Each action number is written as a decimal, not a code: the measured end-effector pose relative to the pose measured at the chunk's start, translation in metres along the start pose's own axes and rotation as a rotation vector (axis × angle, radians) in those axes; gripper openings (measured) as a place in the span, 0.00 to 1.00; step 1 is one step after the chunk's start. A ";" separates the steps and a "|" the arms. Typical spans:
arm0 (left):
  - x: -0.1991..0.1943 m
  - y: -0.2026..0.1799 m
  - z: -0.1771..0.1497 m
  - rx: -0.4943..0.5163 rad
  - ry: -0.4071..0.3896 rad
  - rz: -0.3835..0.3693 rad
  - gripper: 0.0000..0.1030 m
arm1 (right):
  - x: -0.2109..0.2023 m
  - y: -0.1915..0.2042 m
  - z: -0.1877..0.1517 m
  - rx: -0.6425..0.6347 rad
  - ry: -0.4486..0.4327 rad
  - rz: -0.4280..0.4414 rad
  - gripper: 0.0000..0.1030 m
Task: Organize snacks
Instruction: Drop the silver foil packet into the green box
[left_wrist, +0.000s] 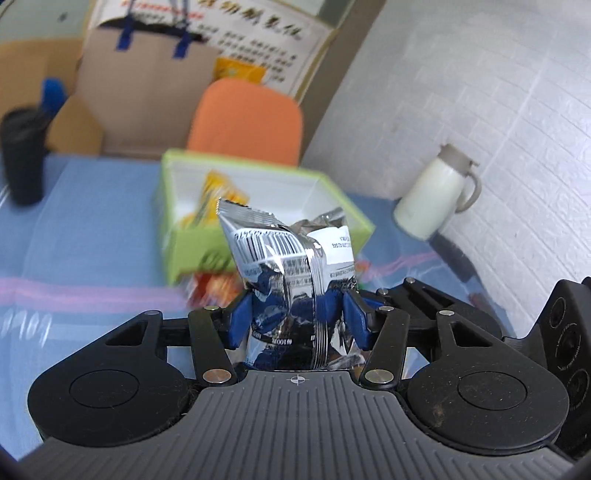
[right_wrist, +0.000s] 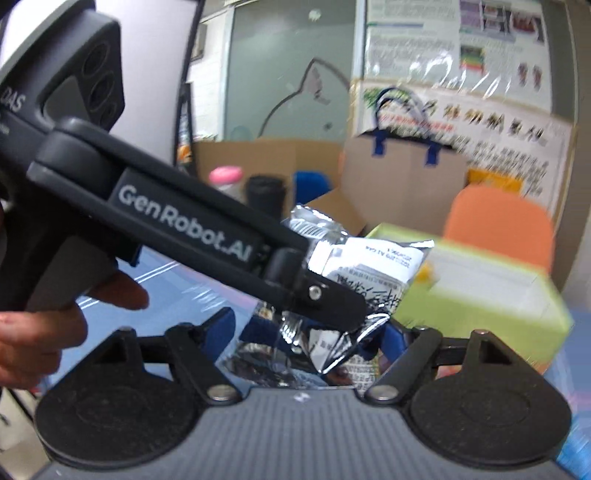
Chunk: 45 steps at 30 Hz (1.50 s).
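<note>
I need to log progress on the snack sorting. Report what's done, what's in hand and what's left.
Done: at least one yellow packet already lies inside the green box. In hand: the left gripper is shut on a silver snack packet, held just short of the box. Left: that packet still has to go in, and a red-orange packet, blurred, lies on the table in front of the box.

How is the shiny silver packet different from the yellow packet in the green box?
The shiny silver foil packet is pinched upright in the left gripper. The yellow snack packet sits inside the light green box, and nothing holds it. The silver packet is mirror-bright with a barcode showing, while the yellow packet is blurred and its print can't be read. Both look like snack packets.
</note>
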<state>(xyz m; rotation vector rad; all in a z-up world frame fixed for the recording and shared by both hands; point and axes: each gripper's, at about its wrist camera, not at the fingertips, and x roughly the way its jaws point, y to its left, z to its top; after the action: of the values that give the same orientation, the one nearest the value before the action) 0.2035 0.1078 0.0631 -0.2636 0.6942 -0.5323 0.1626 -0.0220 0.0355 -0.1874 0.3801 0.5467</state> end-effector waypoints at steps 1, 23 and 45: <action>0.008 -0.004 0.013 0.013 -0.005 -0.005 0.35 | 0.004 -0.013 0.008 -0.011 -0.002 -0.017 0.81; 0.170 0.034 0.108 -0.003 0.019 0.162 0.63 | 0.093 -0.175 0.014 0.107 0.094 -0.076 0.90; 0.043 -0.046 -0.040 -0.023 -0.056 0.205 0.76 | -0.076 -0.118 -0.069 0.231 0.045 -0.214 0.91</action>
<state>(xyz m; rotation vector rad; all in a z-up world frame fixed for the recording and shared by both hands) 0.1875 0.0438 0.0285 -0.2254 0.6642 -0.3202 0.1451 -0.1756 0.0111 -0.0169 0.4580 0.2850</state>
